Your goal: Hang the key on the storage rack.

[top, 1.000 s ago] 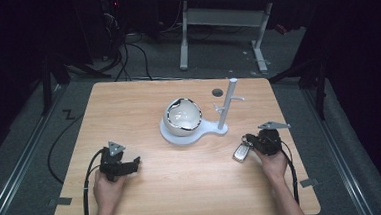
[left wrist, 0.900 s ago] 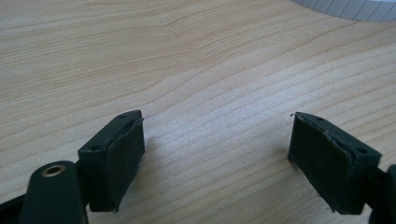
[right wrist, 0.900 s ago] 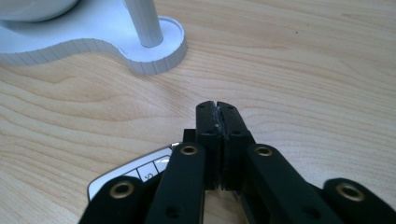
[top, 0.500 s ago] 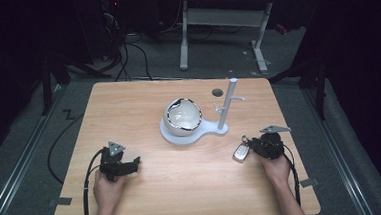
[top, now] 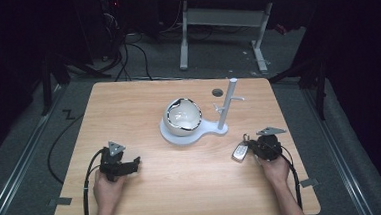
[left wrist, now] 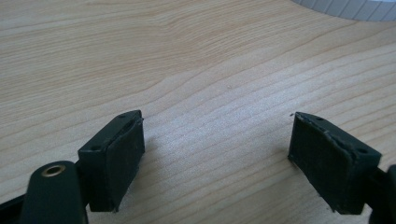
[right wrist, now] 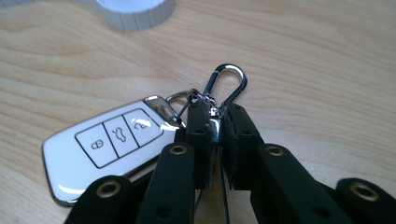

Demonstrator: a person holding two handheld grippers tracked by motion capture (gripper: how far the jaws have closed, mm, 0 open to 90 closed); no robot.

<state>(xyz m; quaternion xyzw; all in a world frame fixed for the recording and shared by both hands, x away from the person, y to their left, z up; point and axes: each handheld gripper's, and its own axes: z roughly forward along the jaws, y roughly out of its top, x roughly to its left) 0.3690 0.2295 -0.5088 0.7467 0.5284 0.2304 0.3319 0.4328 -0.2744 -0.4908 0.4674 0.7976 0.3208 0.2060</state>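
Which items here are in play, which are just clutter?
In play, probably:
- right claw, shut on the carabiner
- car key fob
- white stand with hook post

Lying about:
- left claw, open over bare table
- bowl

Dark room, grey floor (top: pixel 30 147), white-legged desk (top: pixel 223 20) behind.

A lab or recording room: a lone wooden surface (top: pixel 128 106) at centre, cables (top: pixel 125 51) on grey carpet at upper left, darkness around, a white-legged desk (top: pixel 223 25) at top.
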